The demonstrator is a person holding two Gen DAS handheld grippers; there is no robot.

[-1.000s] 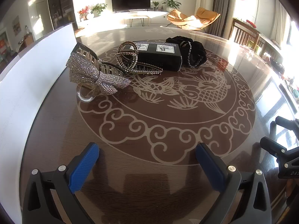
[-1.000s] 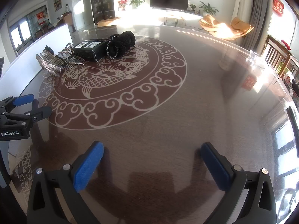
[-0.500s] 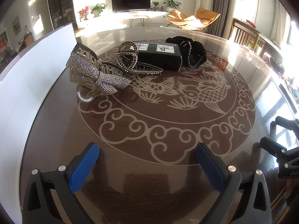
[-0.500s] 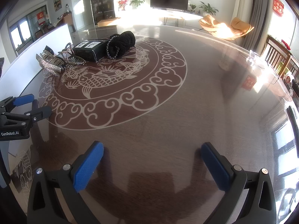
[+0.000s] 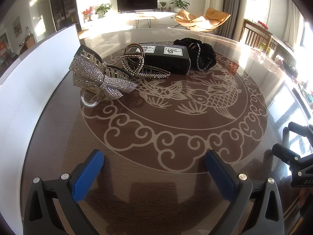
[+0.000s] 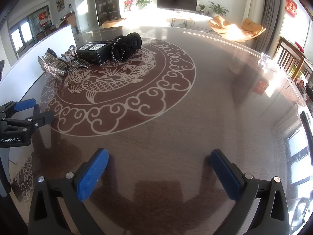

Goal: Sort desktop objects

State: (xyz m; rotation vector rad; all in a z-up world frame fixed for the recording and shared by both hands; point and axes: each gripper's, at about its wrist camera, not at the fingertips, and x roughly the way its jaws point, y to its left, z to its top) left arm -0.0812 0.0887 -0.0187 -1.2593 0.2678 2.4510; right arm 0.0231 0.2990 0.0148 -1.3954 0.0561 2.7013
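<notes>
- Step in hand, as judged: nothing picked yet; sorting looks unstarted.
- Left gripper (image 5: 154, 162): fingers spread wide, holding nothing, low over the near part of the tabletop (image 5: 176, 195).
- Right gripper (image 6: 159, 161): likewise wide open and empty, near edge, well apart from the items.
- Task things are clustered toward the far left of the tabletop, beside a white board (image 5: 29, 78): rhinestone bow clip (image 5: 97, 78), pearl hair clip (image 5: 137, 62) touching a black box (image 5: 166, 58), black scrunchie (image 5: 203, 56) against the box's right end.
- Next move probably calls for a forward reach by the left gripper to the bow clip, the nearest item.
- Hard to tell: no destination bin visible; the box's labels are unreadable; the clips overlap.
</notes>
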